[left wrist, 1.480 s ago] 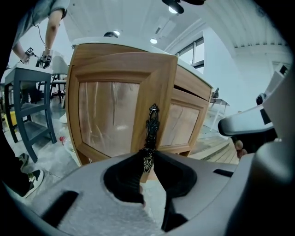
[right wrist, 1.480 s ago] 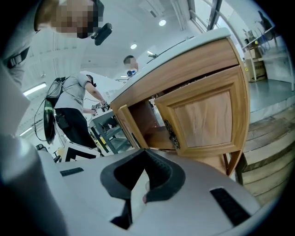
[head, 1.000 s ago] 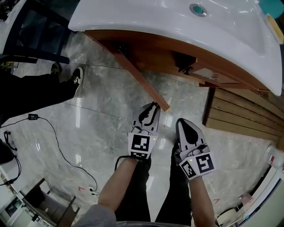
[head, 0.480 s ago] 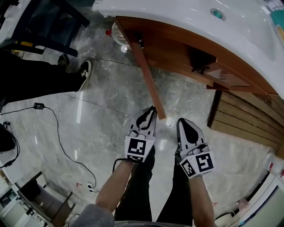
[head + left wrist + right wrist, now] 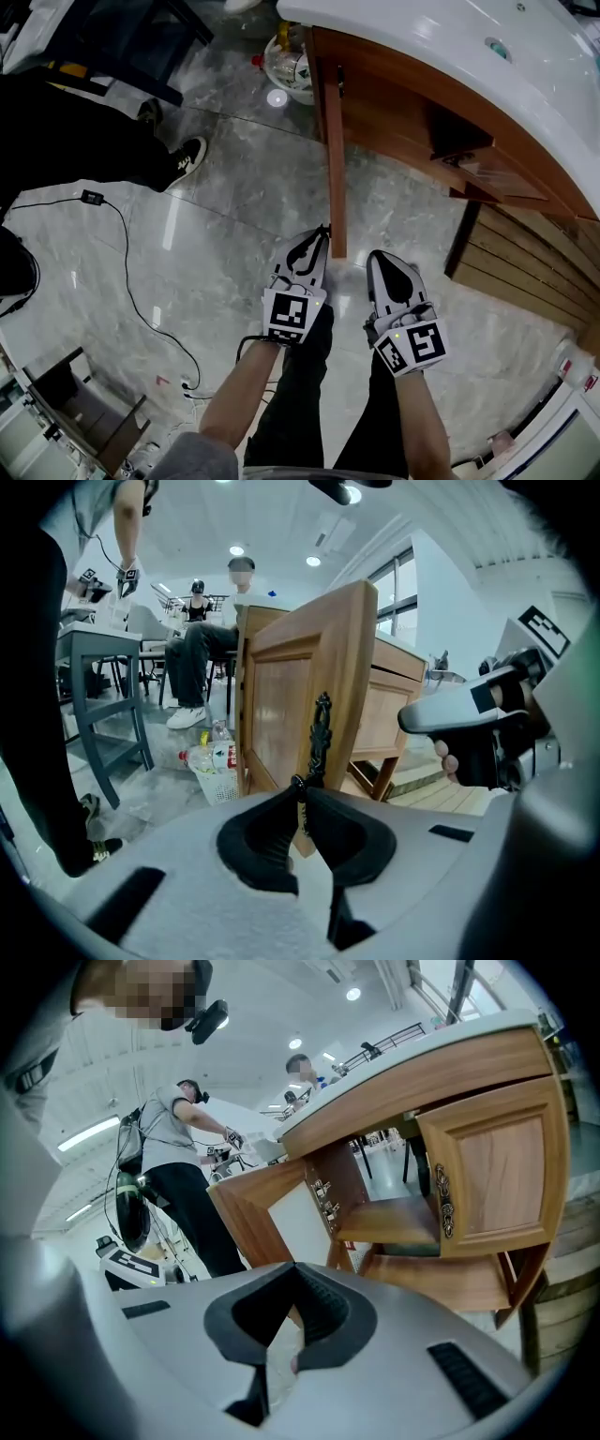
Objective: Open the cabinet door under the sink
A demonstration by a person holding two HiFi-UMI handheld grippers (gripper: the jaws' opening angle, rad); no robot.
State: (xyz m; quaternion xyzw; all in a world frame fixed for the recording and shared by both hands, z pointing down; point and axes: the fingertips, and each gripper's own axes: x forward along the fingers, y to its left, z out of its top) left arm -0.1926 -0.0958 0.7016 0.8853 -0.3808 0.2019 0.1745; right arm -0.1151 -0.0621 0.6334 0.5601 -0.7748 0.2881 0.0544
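The wooden cabinet under the white sink [image 5: 441, 37] has its left door [image 5: 334, 159] swung wide open, edge toward me. My left gripper [image 5: 324, 231] is at the door's free end. In the left gripper view its jaws are closing, and the pads pinch the lower end of the dark ornate door handle [image 5: 321, 733] between the tips of the left gripper [image 5: 301, 786]. My right gripper [image 5: 382, 259] hangs beside it, apart from the door, shut with nothing in it. The right gripper view shows the open cabinet shelf [image 5: 394, 1224] and the right door [image 5: 492, 1176], beyond the right gripper [image 5: 293, 1267].
A basket of bottles [image 5: 291, 64] sits on the marble floor beyond the door. A person's black shoes [image 5: 186, 157] and a cable [image 5: 122, 272] lie at the left. Wooden slats [image 5: 525, 253] run along the right. A grey chair [image 5: 103, 696] stands left of the door.
The door has swung further open, its free end coming toward me, with the left gripper still at that end. Both grippers have moved back together.
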